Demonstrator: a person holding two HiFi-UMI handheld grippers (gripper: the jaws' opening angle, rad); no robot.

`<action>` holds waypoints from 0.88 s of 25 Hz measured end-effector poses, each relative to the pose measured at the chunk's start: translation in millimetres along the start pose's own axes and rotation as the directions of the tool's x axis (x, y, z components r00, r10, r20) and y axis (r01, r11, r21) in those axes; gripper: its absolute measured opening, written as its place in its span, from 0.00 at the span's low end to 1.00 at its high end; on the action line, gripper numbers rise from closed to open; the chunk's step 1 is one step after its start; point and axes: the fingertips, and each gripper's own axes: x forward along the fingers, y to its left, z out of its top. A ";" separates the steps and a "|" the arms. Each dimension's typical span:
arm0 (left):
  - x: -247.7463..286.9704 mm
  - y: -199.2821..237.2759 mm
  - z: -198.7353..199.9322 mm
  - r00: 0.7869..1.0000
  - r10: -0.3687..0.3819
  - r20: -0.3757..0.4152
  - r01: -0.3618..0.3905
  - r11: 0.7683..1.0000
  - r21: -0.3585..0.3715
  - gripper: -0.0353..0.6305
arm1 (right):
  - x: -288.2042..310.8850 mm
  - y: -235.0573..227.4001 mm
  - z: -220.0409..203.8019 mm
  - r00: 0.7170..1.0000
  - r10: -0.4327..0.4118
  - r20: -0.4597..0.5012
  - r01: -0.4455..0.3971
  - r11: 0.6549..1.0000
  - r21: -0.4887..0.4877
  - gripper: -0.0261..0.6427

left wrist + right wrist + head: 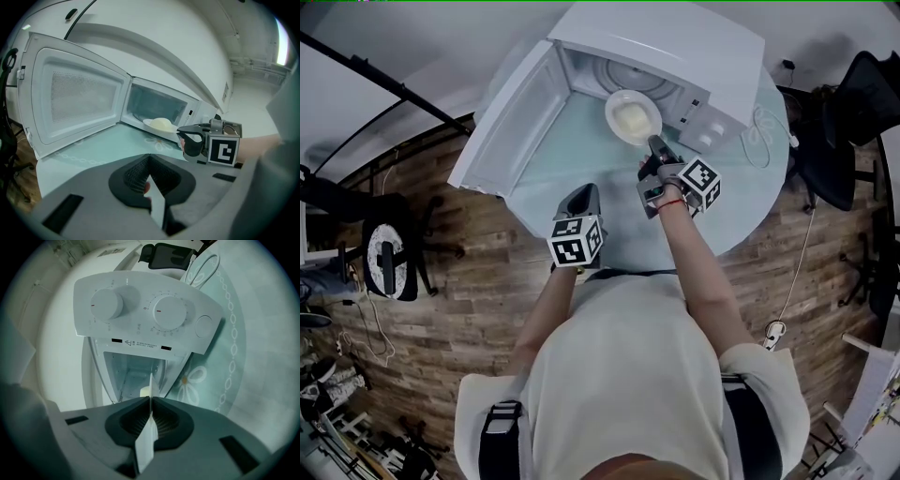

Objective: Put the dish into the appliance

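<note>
White dish (633,117) with pale food lies at the mouth of the open microwave (675,47) on the bench (572,155). Our right tongs (656,145) pinch its near rim. Our left tongs (583,192) are pressed together, empty.

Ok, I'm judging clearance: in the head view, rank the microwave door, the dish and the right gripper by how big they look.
1. microwave door, clearly largest.
2-3. right gripper and dish: look much alike, and the gripper is nearer the camera, so I won't rank them.
</note>
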 end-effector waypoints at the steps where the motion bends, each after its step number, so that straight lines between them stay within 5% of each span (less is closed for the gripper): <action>1: 1.4 1.3 0.6 1.000 0.000 -0.002 0.000 1.000 -0.002 0.07 | 4.3 0.5 1.4 1.000 -0.003 0.007 0.003 1.000 0.003 0.07; 22: 33.2 25.0 2.7 0.999 0.003 -0.052 -0.005 0.999 -0.040 0.07 | 80.9 0.5 21.6 0.980 -0.104 0.168 0.105 0.994 0.005 0.07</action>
